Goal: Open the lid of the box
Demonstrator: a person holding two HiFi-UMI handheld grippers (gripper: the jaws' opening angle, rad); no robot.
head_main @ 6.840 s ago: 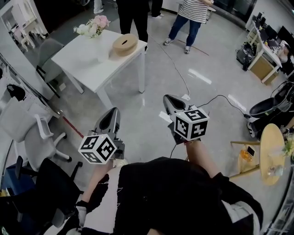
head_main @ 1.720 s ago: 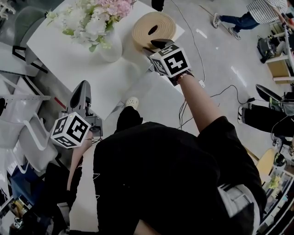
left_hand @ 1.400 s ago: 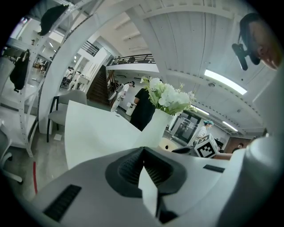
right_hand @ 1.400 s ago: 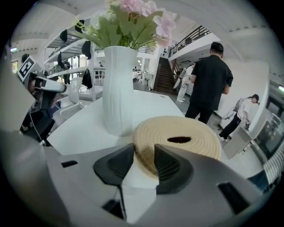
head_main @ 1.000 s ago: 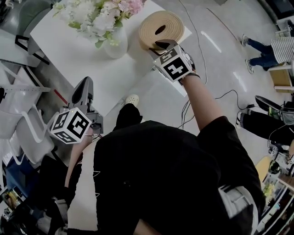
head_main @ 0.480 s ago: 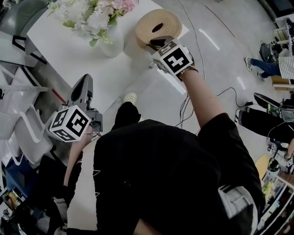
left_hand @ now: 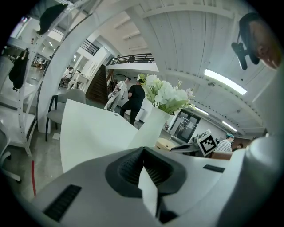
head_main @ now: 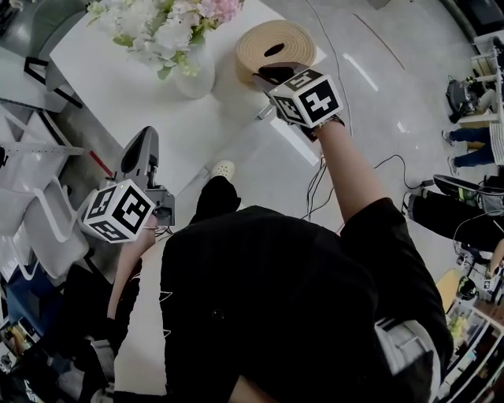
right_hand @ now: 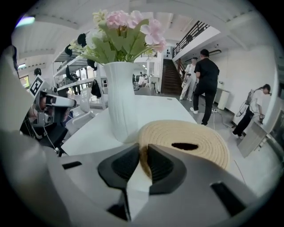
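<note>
1. The right gripper (head_main: 264,76) reaches over the table's near corner. Its jaws have just been closing and now stand nearly together, pinching the near rim of the lid (right_hand: 195,135) between the pads.
2. That lid tops the woven box (head_main: 246,63), a low, round, tan container coiled like rope. It sits at 12 o'clock from the right gripper in the head view, near the corner of the white table (head_main: 142,86).
3. An oval hole (right_hand: 184,146) in the middle of the lid shows only dark, so what the box holds cannot be told. The lid lies flat on the box.
4. At 9 o'clock from the box stands a white ribbed vase (head_main: 193,75), upright and just beside it. It holds a bunch of white and pink flowers (head_main: 157,24) with green leaves.
5. The left gripper (head_main: 144,135) is at 7 o'clock from the vase, off the table's near edge and well apart from the box. Its jaws are pressed together with nothing between them.
6. Each gripper carries a cube with black-and-white square markers: the right cube (head_main: 309,98) and the left cube (head_main: 118,211).
</note>
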